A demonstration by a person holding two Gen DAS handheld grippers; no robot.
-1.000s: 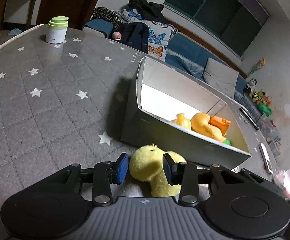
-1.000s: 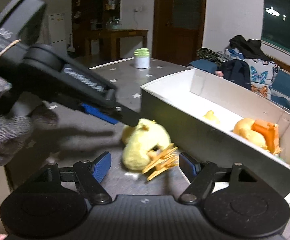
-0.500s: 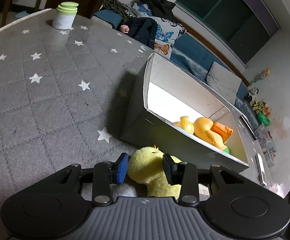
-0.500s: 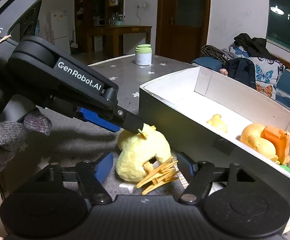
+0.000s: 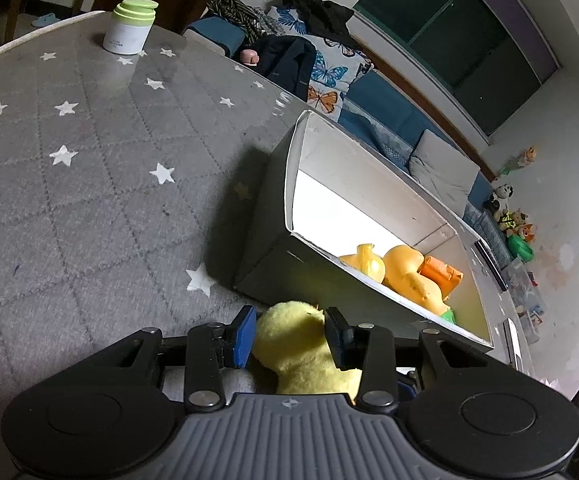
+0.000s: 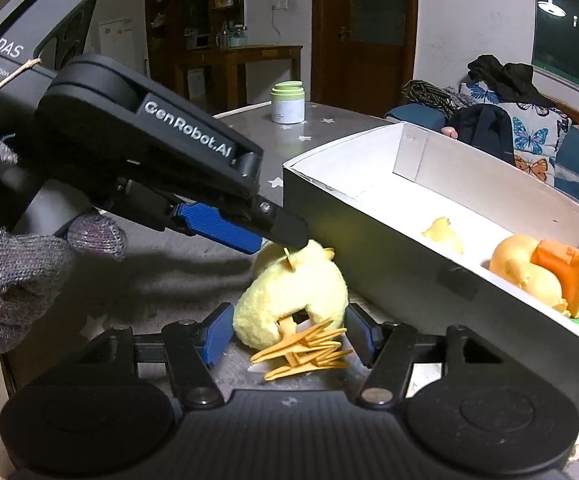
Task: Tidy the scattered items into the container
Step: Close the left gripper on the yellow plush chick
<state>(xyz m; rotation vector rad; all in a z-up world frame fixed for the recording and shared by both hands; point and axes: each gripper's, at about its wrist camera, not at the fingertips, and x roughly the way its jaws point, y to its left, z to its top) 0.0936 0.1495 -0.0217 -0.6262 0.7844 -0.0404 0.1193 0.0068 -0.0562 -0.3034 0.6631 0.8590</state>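
Observation:
A yellow plush chick (image 5: 295,340) with orange feet (image 6: 305,346) is held just off the grey starred table beside the open grey box (image 5: 273,216). My left gripper (image 5: 289,338) is shut on the plush chick's body; it also shows in the right wrist view (image 6: 249,232), gripping from above. My right gripper (image 6: 287,334) is open, its fingers either side of the chick's lower body and feet, not pressing. The box (image 6: 369,236) holds a small yellow toy (image 6: 443,234), an orange duck (image 6: 525,266) and an orange block (image 6: 561,270).
A white jar with green lid (image 5: 129,26) stands at the table's far edge, also in the right wrist view (image 6: 287,102). A sofa with cushions and clothes (image 5: 321,60) lies beyond the table. A gloved hand (image 6: 13,264) holds the left gripper.
The left gripper has lifted the plush chick slightly, tilting it upright. The right gripper's fingers have come closer around its lower body.

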